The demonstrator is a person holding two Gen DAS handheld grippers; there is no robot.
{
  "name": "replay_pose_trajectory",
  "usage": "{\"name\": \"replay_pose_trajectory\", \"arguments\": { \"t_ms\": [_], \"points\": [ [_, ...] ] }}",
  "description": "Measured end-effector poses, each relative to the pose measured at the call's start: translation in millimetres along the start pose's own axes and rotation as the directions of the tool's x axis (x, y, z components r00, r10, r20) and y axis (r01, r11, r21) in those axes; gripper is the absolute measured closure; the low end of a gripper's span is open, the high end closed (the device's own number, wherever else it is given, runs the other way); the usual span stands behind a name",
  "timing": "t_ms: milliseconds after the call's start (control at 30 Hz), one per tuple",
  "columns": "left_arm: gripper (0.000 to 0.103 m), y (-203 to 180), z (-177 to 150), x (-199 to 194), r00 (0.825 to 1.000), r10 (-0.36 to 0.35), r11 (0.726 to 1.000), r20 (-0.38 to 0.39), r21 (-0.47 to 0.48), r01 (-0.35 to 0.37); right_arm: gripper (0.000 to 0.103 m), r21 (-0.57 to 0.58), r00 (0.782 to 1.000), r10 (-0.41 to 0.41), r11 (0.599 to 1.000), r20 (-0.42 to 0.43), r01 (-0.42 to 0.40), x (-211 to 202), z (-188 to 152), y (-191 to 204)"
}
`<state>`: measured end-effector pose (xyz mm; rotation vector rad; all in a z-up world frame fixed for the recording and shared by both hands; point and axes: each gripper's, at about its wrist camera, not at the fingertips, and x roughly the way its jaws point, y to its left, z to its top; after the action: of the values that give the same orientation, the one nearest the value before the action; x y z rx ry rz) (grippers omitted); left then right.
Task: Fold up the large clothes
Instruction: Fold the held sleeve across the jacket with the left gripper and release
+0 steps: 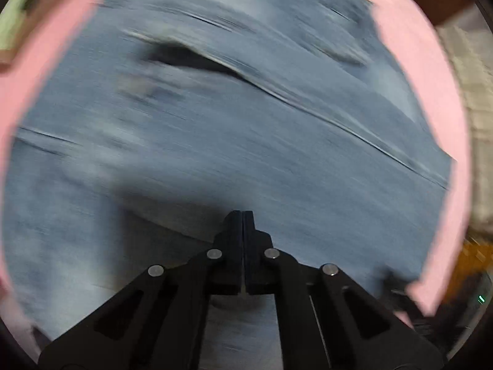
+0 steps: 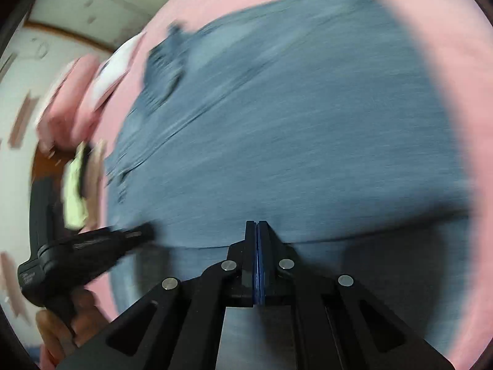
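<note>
Large blue denim garment point(image 1: 246, 141) spread over pink sheet point(image 1: 431, 92), filling mid-frame in both views.
Left claw point(image 1: 243, 215) pressed together, empty.
Right claw point(image 2: 258, 225) pressed together; whether cloth is caught, cannot tell.
Risk: shut claws skid off thick denim, fold edge drags crooked, sheet bunches.

white print on left tool point(image 2: 144, 234) (blurred, unreadable)

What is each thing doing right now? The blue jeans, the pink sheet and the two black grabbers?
Jeans: spread out on the sheet, a few creases.
Pink sheet: lying under the jeans.
Left gripper: shut, over the jeans.
Right gripper: shut, over the jeans.
</note>
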<state>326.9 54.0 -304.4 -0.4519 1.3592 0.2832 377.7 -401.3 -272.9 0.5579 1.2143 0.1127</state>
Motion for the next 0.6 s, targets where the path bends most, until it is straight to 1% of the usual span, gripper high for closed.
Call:
{"name": "replay_pose_trajectory", "arguments": {
  "t_ms": [33, 67, 100, 133, 167, 200, 233, 267, 300, 333, 367, 400, 433, 467, 500, 533, 600],
  "points": [
    [0.102, 11.7, 3.3, -2.7, 1.000, 0.021, 0.999, 0.022, -0.024, -0.020, 0.102, 0.024, 0.996, -0.077, 0.997, 0.044, 0.076, -13.5, 1.1, -18.3],
    [0.102, 24.0, 6.4, -4.9, 0.997, 0.062, 0.996, 0.042, -0.059, -0.059, 0.102, 0.042, 0.990, -0.122, 0.992, 0.071, 0.120, -23.8, 1.8, -31.6],
    [0.102, 35.8, 9.4, -6.3, 0.994, 0.099, 0.991, 0.055, -0.095, -0.094, 0.103, 0.052, 0.969, -0.215, 0.976, 0.118, 0.210, -37.1, 3.2, -45.8],
    [0.102, 45.3, 12.1, -5.4, 0.997, 0.054, 0.990, 0.051, -0.130, -0.047, 0.103, 0.062, 0.962, -0.229, 0.973, 0.147, 0.222, -49.2, 4.3, -55.2],
    [0.102, 50.0, 13.1, -4.0, 0.999, 0.032, 0.988, 0.041, -0.156, -0.025, 0.103, 0.052, 0.958, -0.236, 0.972, 0.162, 0.231, -55.2, 4.6, -57.8],
    [0.102, 50.9, 12.8, -3.3, 0.999, 0.029, 0.984, 0.039, -0.176, -0.021, 0.103, 0.018, 0.947, -0.269, 0.963, 0.178, 0.270, -58.9, 6.1, -54.1],
    [0.102, 46.3, 12.3, -3.4, 0.997, 0.058, 0.984, 0.041, -0.170, -0.050, 0.103, -0.025, 0.917, -0.343, 0.934, 0.204, 0.356, -60.2, 7.4, -45.2],
    [0.102, 37.8, 11.3, -3.6, 0.993, 0.108, 0.985, 0.042, -0.142, -0.101, 0.103, -0.056, 0.890, -0.392, 0.908, 0.231, 0.414, -59.6, 8.7, -35.7],
    [0.102, 26.1, 7.4, -5.9, 0.988, 0.148, 0.983, 0.040, -0.116, -0.142, 0.103, -0.071, 0.871, -0.420, 0.890, 0.253, 0.450, -58.5, 11.8, -29.2],
    [0.102, 15.2, 4.7, -6.3, 0.985, 0.171, 0.982, 0.036, -0.092, -0.167, 0.103, -0.082, 0.876, -0.399, 0.897, 0.270, 0.434, -57.8, 14.7, -23.2],
    [0.102, 4.3, 1.5, -6.9, 0.987, 0.155, 0.985, 0.031, -0.074, -0.153, 0.103, -0.090, 0.898, -0.351, 0.918, 0.268, 0.386, -57.3, 18.4, -22.7],
    [0.102, -9.1, -3.2, -8.1, 0.997, 0.077, 0.995, 0.024, -0.061, -0.075, 0.103, -0.102, 0.930, -0.267, 0.949, 0.252, 0.299, -52.3, 21.7, -16.3],
    [0.102, -19.6, -6.7, -7.6, 1.000, -0.007, 0.999, 0.011, -0.053, 0.007, 0.103, -0.113, 0.947, -0.215, 0.963, 0.238, 0.247, -48.0, 24.0, -9.6],
    [0.102, -26.8, -9.0, -6.2, 0.998, -0.068, 0.997, -0.004, -0.047, 0.067, 0.103, -0.146, 0.973, -0.139, 0.975, 0.183, 0.166, -35.4, 27.0, 0.4],
    [0.102, -39.1, -11.9, -2.9, 0.988, -0.155, 0.987, -0.027, -0.039, 0.154, 0.103, -0.178, 0.991, -0.085, 0.979, 0.102, 0.102, -19.4, 29.5, 9.6],
    [0.102, -49.9, -13.5, 0.2, 0.978, -0.206, 0.978, -0.038, -0.032, 0.205, 0.103, -0.199, 0.998, -0.045, 0.979, 0.045, 0.053, -4.3, 30.4, 18.3],
    [0.102, -73.5, -11.5, 5.7, 0.968, -0.248, 0.968, -0.030, 0.020, 0.249, 0.103, -0.207, 1.000, 0.015, 0.978, 0.006, -0.014, 15.6, 33.9, 29.6]
  ]
}}
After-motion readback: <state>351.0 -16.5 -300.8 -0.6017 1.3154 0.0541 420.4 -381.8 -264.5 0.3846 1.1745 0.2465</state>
